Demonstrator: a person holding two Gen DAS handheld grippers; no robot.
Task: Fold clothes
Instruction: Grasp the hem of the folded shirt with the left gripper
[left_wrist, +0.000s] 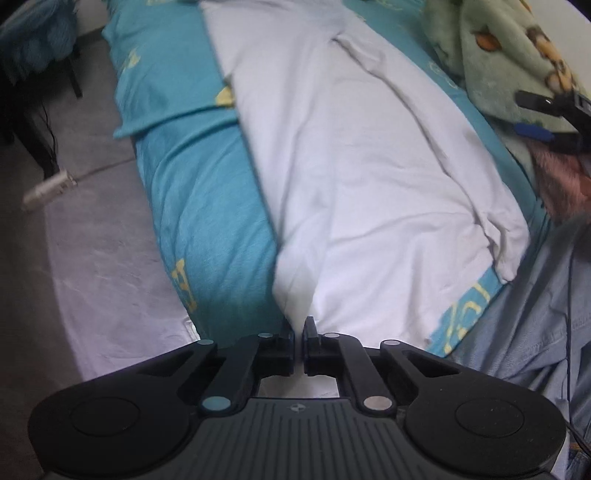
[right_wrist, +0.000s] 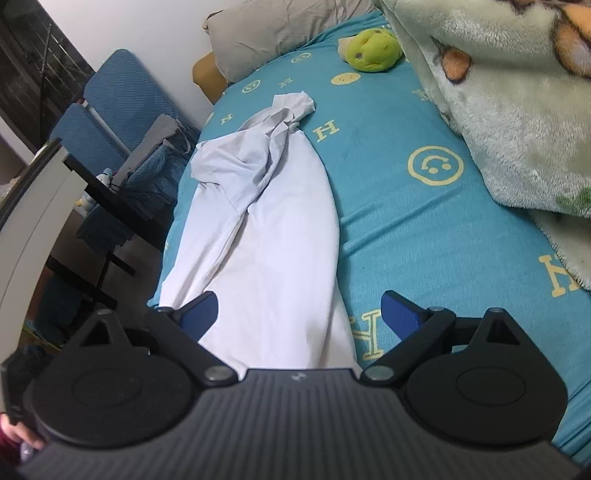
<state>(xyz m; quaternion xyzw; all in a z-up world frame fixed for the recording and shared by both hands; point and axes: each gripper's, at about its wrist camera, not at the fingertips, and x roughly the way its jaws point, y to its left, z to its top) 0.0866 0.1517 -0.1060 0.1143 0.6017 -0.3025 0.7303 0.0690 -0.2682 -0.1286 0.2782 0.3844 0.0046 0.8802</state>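
Garment between two pairs of tongs on the bed

White garment (left_wrist: 369, 177) lies lengthwise on the teal bedsheet (left_wrist: 207, 206), running from the bottom centre of the left wrist view to its top. The left tongs (left_wrist: 298, 332) point steeply down at its near hem at bottom centre, jaws drawn together; they seem to pinch the cloth's edge, though blur hides the contact. In the right wrist view the garment (right_wrist: 280, 236) stretches from bottom centre to a bunched end at upper centre. The right tongs (right_wrist: 299, 314) stand wide apart, tilted downward, holding nothing: one blue pad (right_wrist: 201, 314) over the cloth, the other over the sheet (right_wrist: 424, 229).
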